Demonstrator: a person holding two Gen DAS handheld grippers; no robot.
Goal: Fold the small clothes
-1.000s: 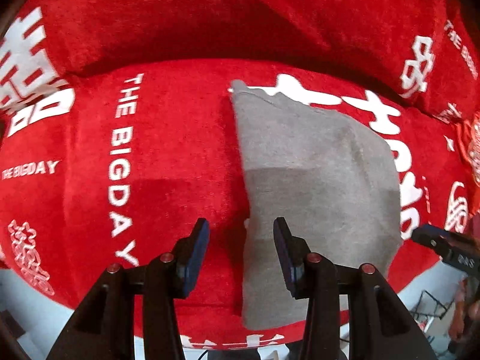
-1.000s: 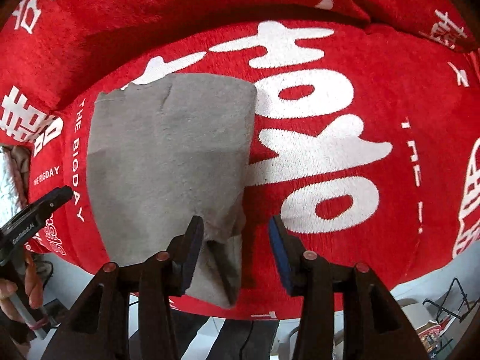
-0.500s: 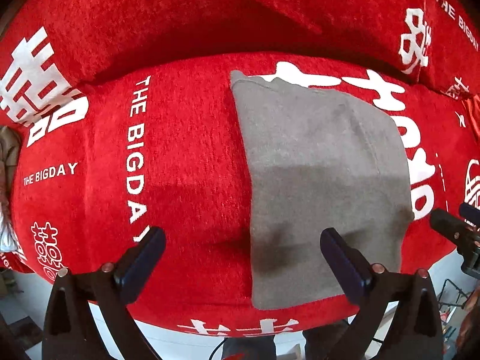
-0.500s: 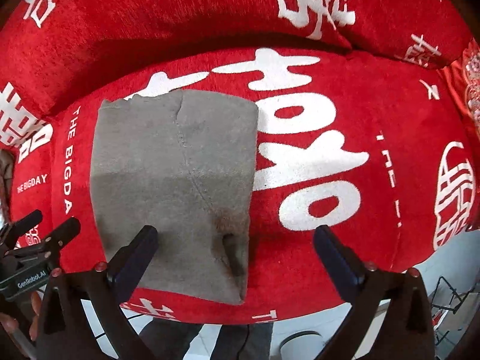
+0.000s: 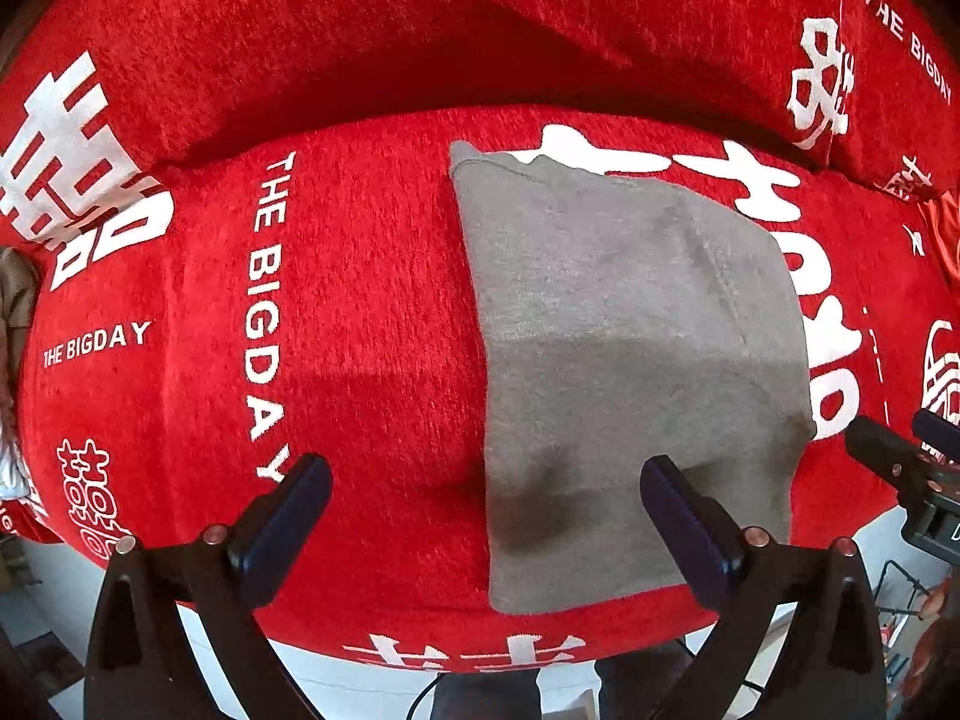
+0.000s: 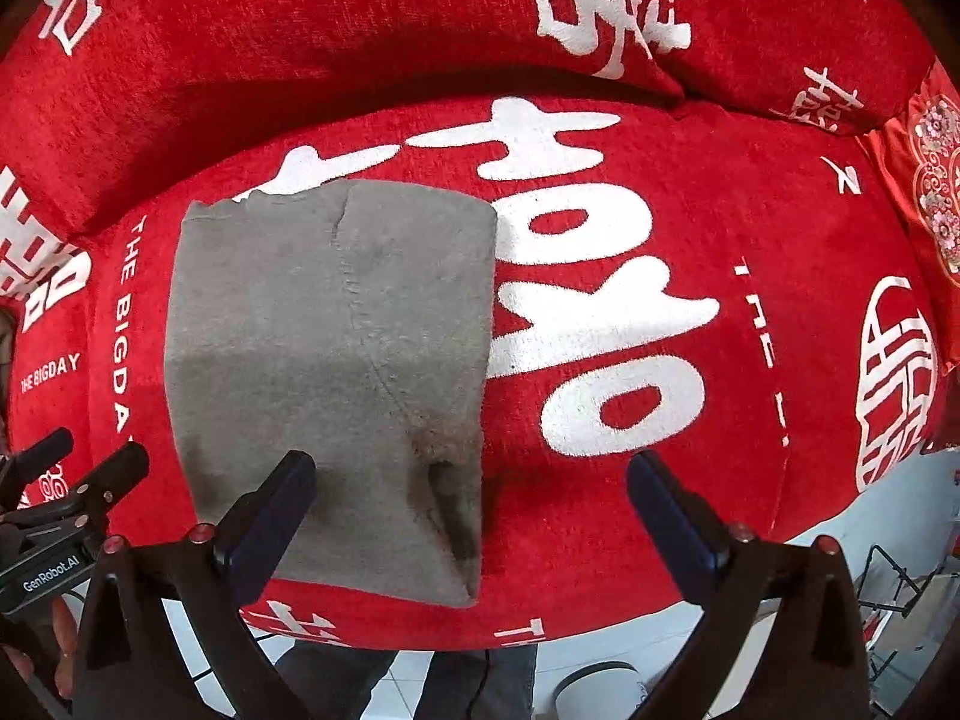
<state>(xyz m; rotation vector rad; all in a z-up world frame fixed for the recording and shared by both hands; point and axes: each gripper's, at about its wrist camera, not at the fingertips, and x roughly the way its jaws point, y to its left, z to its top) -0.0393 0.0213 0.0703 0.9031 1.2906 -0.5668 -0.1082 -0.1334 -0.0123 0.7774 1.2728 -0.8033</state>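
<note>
A small grey garment lies folded flat in a rough rectangle on a red sofa seat; it also shows in the right wrist view. My left gripper is wide open and empty, held above the garment's near left corner. My right gripper is wide open and empty, above the garment's near right corner, where the cloth has a small crease. Each gripper also shows at the edge of the other's view.
The red sofa seat carries white characters and "THE BIGDAY" lettering. Its red backrest rises behind. An embroidered red cushion sits at far right. White floor and a wire rack lie below the seat's front edge.
Both grippers went from nearly shut at the garment's near corners to wide open, letting go of the cloth, and pulled back slightly. The garment now lies flat.
</note>
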